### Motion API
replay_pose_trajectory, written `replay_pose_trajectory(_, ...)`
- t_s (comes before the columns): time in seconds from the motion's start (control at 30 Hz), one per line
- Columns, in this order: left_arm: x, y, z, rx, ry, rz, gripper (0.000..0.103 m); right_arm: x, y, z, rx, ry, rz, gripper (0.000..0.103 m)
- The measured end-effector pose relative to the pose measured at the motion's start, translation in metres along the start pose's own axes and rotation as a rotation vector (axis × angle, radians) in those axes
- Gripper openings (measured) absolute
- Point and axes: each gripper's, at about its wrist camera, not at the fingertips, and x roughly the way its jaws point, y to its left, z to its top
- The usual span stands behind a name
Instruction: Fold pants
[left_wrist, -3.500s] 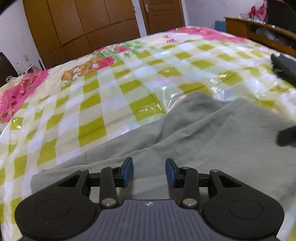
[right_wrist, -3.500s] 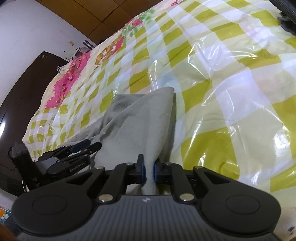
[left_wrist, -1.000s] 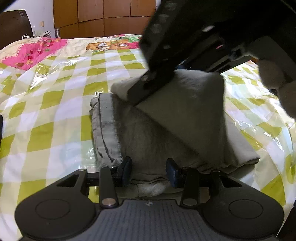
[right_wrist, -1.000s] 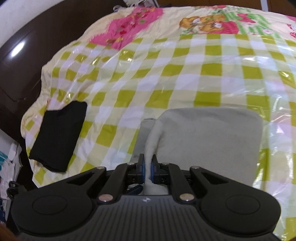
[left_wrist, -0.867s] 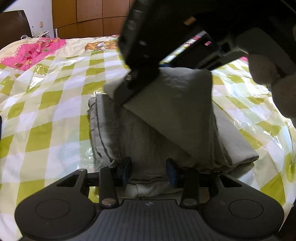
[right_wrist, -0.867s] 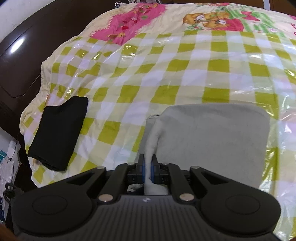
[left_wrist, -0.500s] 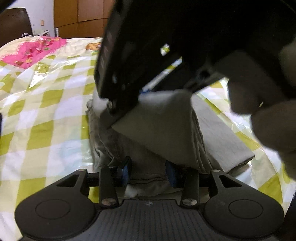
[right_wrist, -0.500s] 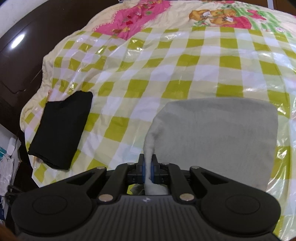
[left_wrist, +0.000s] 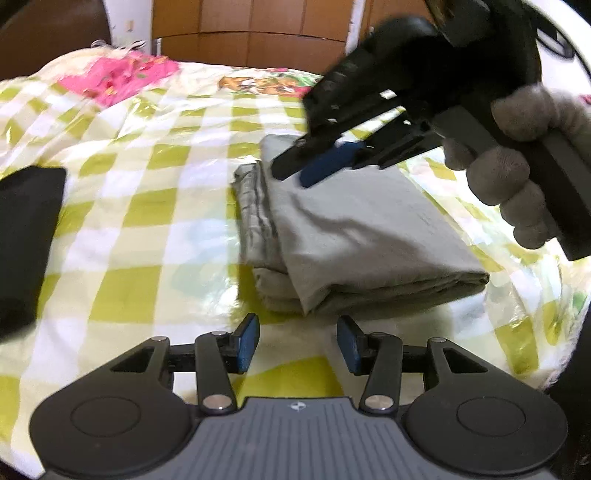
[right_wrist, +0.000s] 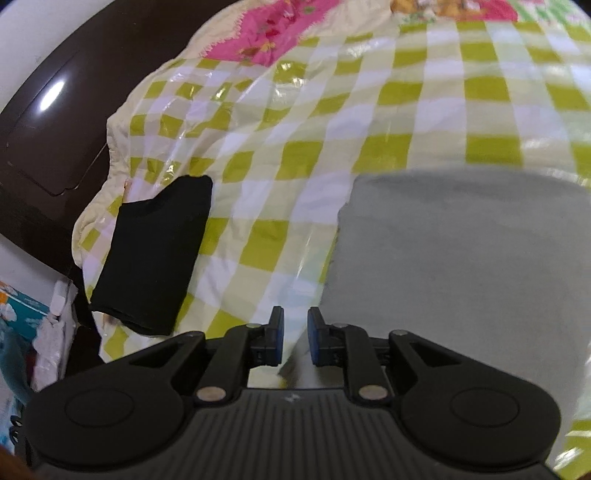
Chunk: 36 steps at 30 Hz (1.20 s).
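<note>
The grey pants (left_wrist: 354, 229) lie folded in a compact stack on the checked bedspread (left_wrist: 147, 221). In the left wrist view my left gripper (left_wrist: 298, 343) sits just short of the stack's near edge. Its jaws are opening and nothing is between them. My right gripper (left_wrist: 303, 170), held by a gloved hand (left_wrist: 517, 166), hovers over the stack's far left corner. In the right wrist view the right gripper (right_wrist: 295, 341) is by the left edge of the pants (right_wrist: 461, 258). Its jaws are opening and the pads stand clear of the cloth.
A folded black garment (right_wrist: 155, 251) lies near the bed's left edge, also seen as the black garment (left_wrist: 26, 240) in the left wrist view. A dark headboard (right_wrist: 44, 129) runs beyond that edge. Wooden wardrobe doors (left_wrist: 258, 33) stand behind the bed.
The right gripper laid the top fold down on the stack and let go. The left gripper pulled back from the pants' near edge and its jaws widened.
</note>
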Motion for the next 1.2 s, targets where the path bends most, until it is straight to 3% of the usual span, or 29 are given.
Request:
replay_pose_trajectory(0.1,-0.011,0.001,0.006,-0.031,-0.031,-0.022,0.059,-0.008,-0.003,0.005,-0.037,-0.021,-0.049,0.033)
replay_pose_trajectory(0.2,-0.008,0.005,0.015,-0.068,-0.046,-0.072,0.064,-0.01,-0.007,0.01,-0.04,-0.024,-0.067,0.037)
replay_pose_trajectory(0.33,0.013,0.002,0.021,-0.072,-0.027,-0.044,0.064,-0.006,-0.005,0.024,-0.105,-0.056,-0.138,0.039)
replay_pose_trajectory(0.4,0.022,0.001,0.023,-0.096,-0.007,-0.039,0.064,-0.004,-0.004,0.033,-0.138,-0.075,-0.17,0.046)
replay_pose_trajectory(0.5,0.03,0.0,0.025,-0.107,0.02,-0.015,0.063,0.003,-0.003,0.045,-0.176,-0.057,-0.2,0.047)
replay_pose_trajectory(0.57,0.029,-0.002,0.025,-0.102,0.028,-0.004,0.062,0.01,-0.001,0.049,-0.19,-0.04,-0.217,0.047)
replay_pose_trajectory(0.67,0.028,-0.002,0.024,-0.101,0.05,0.021,0.05,0.022,0.0,0.05,-0.197,-0.015,-0.224,0.047)
replay_pose_trajectory(0.73,0.026,-0.001,0.024,-0.115,0.06,0.023,0.04,0.032,0.0,0.049,-0.207,0.003,-0.232,0.044)
replay_pose_trajectory(0.8,0.022,-0.001,0.025,-0.131,0.056,0.013,0.033,0.036,-0.005,0.048,-0.192,0.006,-0.241,0.014)
replay_pose_trajectory(0.9,0.013,-0.006,0.026,-0.121,0.031,0.017,0.029,0.025,-0.022,0.049,-0.099,-0.002,-0.182,0.006)
replay_pose_trajectory(1.2,-0.018,-0.01,0.046,-0.096,-0.067,-0.028,0.023,-0.047,-0.034,0.047,-0.022,-0.126,-0.069,0.005)
